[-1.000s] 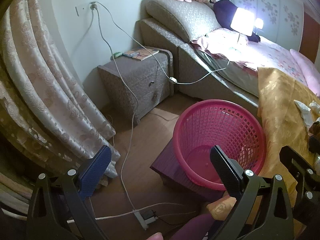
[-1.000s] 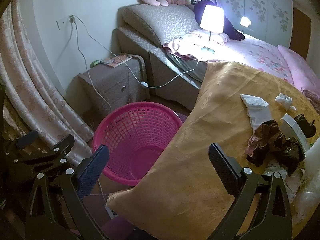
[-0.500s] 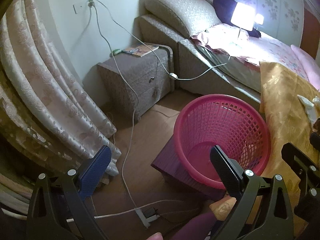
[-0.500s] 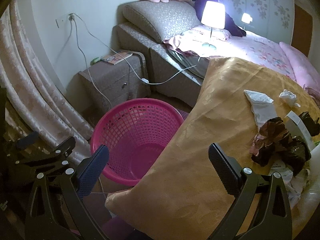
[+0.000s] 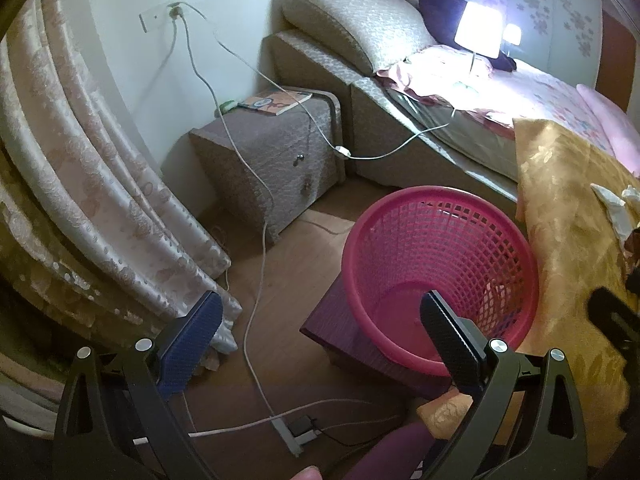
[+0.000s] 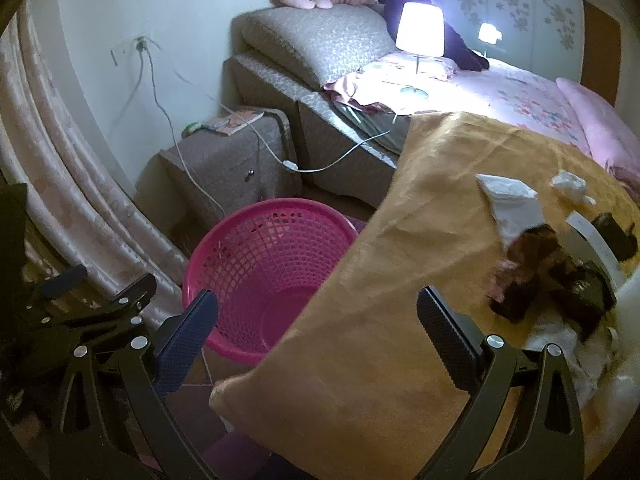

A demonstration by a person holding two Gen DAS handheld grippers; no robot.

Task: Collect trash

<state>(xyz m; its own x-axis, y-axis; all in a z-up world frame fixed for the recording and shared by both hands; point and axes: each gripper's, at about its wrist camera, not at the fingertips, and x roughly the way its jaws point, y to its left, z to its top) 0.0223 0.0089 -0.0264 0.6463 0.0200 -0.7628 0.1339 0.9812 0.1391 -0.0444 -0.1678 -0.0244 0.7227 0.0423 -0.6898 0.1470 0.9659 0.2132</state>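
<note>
Trash (image 6: 552, 280) lies at the right of the right wrist view, piled on a gold cloth (image 6: 400, 300): a white tissue (image 6: 506, 196) at the upper end, a smaller crumpled wad (image 6: 568, 184) just beside it to the right, dark brown wrappers (image 6: 532, 276) below, and white paper toward the lower right edge. The cloth hangs over a rounded edge in the lower middle of that frame.

A pink basket (image 5: 436, 268) sits right of centre in the left wrist view, standing on a dark purple block (image 5: 352, 340); nothing shows inside it. In the right wrist view it lies left of centre, with the cloth's edge overlapping its right rim.

The left gripper (image 5: 316, 332) hangs low in its frame, fingers spread wide and holding nothing; its right finger (image 5: 452, 340) overlaps the basket's near rim in the picture. The right gripper (image 6: 316, 328) is likewise spread wide and bare, its left finger (image 6: 188, 340) over the basket's lower left rim, its right finger over the cloth, short of the trash.

A nightstand (image 5: 264, 148) stands in the upper middle of the left view, a book (image 5: 276, 102) on top. White cables (image 5: 256, 240) run from a wall socket down to a power strip (image 5: 292, 436) on the floor. A bed (image 6: 500, 92) with a lit lamp (image 6: 420, 36) fills the upper right. Curtains (image 5: 80, 180) hang at the left.
</note>
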